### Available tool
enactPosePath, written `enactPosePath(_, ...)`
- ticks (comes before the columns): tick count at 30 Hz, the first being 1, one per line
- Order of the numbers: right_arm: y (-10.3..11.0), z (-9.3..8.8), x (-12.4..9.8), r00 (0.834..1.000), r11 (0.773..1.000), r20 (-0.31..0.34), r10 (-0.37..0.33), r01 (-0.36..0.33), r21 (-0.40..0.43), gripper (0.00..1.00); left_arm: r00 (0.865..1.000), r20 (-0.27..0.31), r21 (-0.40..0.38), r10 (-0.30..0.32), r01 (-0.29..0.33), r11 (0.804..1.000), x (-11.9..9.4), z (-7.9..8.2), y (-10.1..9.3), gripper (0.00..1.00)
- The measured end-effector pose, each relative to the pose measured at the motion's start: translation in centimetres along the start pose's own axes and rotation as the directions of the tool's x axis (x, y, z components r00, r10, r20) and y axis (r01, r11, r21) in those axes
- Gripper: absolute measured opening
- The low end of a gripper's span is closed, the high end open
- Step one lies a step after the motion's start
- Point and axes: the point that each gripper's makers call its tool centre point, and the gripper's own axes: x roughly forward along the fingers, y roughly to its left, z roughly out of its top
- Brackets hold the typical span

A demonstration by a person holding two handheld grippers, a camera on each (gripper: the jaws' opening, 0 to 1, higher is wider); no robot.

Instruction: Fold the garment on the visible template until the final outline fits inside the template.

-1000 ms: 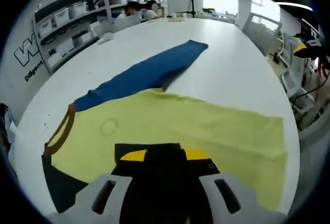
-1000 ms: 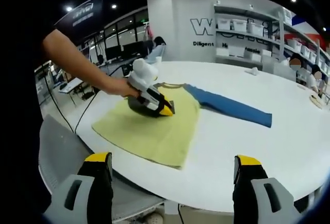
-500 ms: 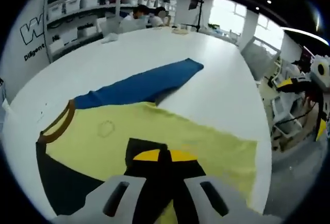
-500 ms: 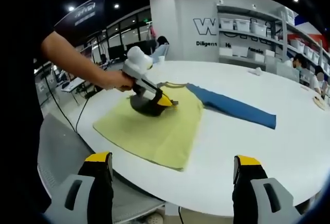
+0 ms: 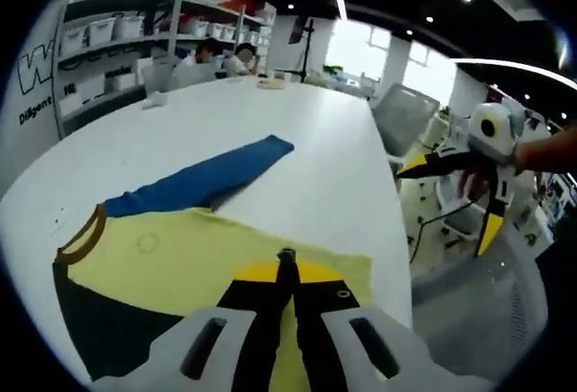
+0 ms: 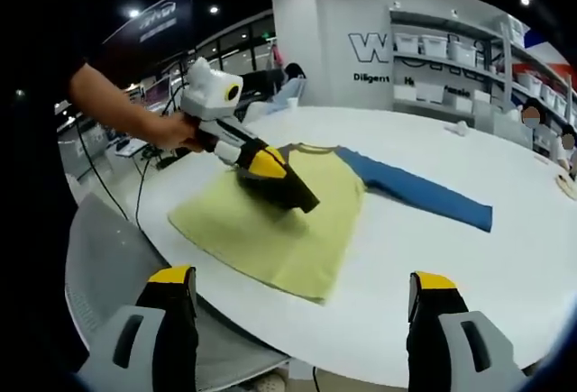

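Garment (image 6: pixel 288 221) lies flat on white surface (image 6: pixel 469 266), blue sleeve (image 6: pixel 424 196) outstretched. Left gripper (image 6: pixel 302 201) jaws clenched, empty, over yellow body. Right gripper (image 6: pixel 302 315) jaws released, off edge. Cloth light, limp, wrinkle-prone; I'd pinch sleeve cuff.

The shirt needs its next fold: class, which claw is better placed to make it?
Left. The left claw is shut over the shirt; the right claw hangs open off the table edge.

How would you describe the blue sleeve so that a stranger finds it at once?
Start at the big white round table. On it lies a yellow shirt with a brown collar. The blue sleeve runs flat out from beside that collar, a long narrow strip, the one blue thing on the white top.
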Motion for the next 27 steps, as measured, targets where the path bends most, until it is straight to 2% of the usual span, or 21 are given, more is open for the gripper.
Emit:
enactPosePath(3, 0.1, 0.2, 0.2, 1.0, 1.0, 0.003, 0.009, -0.009, -0.006, 0.97, 1.0, 0.011, 0.023, 0.005, -0.005, 1.0, -0.5, -0.5, -0.9, 0.03)
enactPosePath(5, 0.1, 0.4, 0.3, 1.0, 1.0, 0.007, 0.012, -0.011, -0.008, 0.97, 0.999, 0.05, 0.06, 0.018, -0.021, 0.998, -1.1, -0.2, -1.2, 0.03)
enactPosePath(7, 0.1, 0.6, 0.4, 1.0, 1.0, 0.011, 0.014, -0.014, -0.01, 0.97, 0.997, 0.073, 0.051, 0.021, -0.025, 0.998, -1.8, 0.2, -1.4, 0.03)
enactPosePath(12, 0.3, 1.1, 0.7, 1.0, 0.999, 0.014, 0.026, -0.025, -0.022, 0.97, 0.986, 0.147, 0.019, 0.072, -0.075, 0.997, -4.0, 2.2, 0.5, 0.03)
enactPosePath(17, 0.4, 1.5, 1.0, 0.999, 0.999, 0.019, 0.036, -0.035, -0.035, 0.97, 0.977, 0.174, 0.007, 0.12, -0.123, 0.992, -5.5, 2.9, 2.6, 0.03)
enactPosePath(27, 0.7, 1.9, 1.3, 0.998, 0.997, 0.025, 0.051, -0.05, -0.05, 0.97, 0.959, 0.217, -0.035, 0.181, -0.177, 0.984, -8.0, 4.4, 5.1, 0.03)
